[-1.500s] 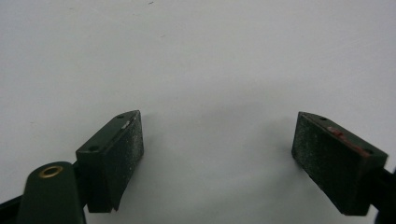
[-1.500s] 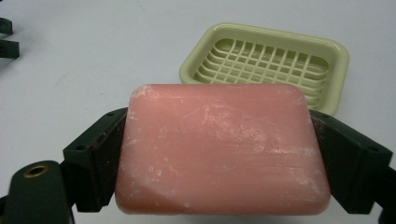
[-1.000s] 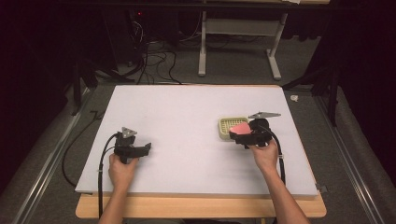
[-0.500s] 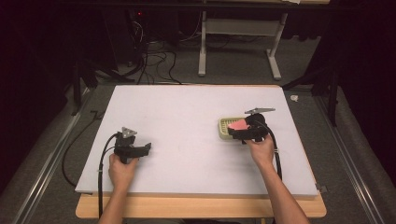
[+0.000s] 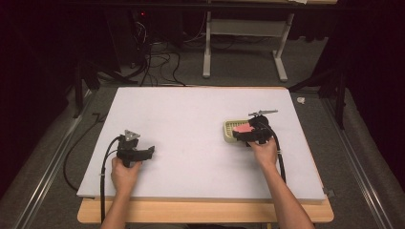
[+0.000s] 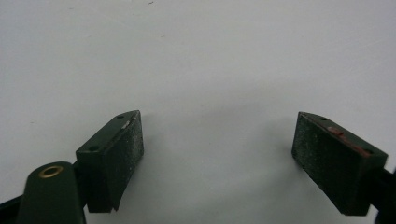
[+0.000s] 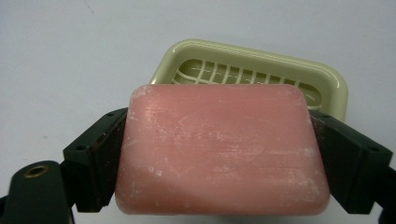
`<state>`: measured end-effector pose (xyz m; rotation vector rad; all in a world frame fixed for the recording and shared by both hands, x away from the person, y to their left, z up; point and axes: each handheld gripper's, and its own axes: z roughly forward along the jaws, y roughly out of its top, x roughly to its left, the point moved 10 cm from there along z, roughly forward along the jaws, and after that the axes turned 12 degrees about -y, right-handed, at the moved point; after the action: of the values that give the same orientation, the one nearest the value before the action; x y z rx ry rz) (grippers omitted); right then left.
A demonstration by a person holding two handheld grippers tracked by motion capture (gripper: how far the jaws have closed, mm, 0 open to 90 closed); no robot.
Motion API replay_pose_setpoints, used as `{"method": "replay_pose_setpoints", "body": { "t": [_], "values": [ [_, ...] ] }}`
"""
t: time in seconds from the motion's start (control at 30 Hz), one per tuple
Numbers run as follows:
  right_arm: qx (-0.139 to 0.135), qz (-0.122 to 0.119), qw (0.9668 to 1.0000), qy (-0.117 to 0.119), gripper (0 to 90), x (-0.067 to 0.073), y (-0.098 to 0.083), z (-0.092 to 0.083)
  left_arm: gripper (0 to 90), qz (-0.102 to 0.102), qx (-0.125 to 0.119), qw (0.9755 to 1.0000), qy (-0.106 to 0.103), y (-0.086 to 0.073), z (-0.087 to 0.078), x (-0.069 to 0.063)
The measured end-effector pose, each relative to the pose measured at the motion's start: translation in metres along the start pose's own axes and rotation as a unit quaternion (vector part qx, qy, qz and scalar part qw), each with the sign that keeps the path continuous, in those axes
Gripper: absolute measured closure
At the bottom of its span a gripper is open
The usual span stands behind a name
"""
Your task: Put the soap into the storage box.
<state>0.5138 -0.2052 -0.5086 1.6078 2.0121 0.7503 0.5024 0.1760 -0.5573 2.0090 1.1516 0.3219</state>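
Observation:
A pink bar of soap (image 7: 219,149) is clamped between the two black jaws of my right gripper (image 7: 219,158), held just above the near side of a pale green soap dish (image 7: 261,65) with a ribbed grid floor. In the high view the soap (image 5: 243,128) and right gripper (image 5: 248,133) hover over the dish (image 5: 230,131) at the table's right. My left gripper (image 5: 149,152) rests low at the front left with its jaws wide apart; the left gripper (image 6: 217,149) has only bare white tabletop between its pads (image 6: 123,154).
The white tabletop (image 5: 191,124) lies on a wooden bench (image 5: 205,212). Cables trail from each gripper toward the front edge. Beyond the far edge are a dark floor, cables and a grey table frame (image 5: 243,43).
My right gripper with the soap has moved away from the person and slightly left, over the soap dish. The left gripper has stayed put.

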Motion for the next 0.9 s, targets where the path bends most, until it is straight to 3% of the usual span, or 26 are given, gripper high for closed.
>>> {"method": "replay_pose_setpoints", "body": {
  "t": [0.53,0.9],
  "values": [
    [0.033,0.001,0.9994,-0.014,13.4,0.006,0.003,0.016,17.1,0.0,0.0,1.0,0.0,0.0,0.0,0.0],
    [0.03,0.004,0.9992,-0.028,13.3,0.003,0.005,0.016,17.1,0.0,0.0,1.0,0.0,0.0,0.0,0.0]
  ]
}}
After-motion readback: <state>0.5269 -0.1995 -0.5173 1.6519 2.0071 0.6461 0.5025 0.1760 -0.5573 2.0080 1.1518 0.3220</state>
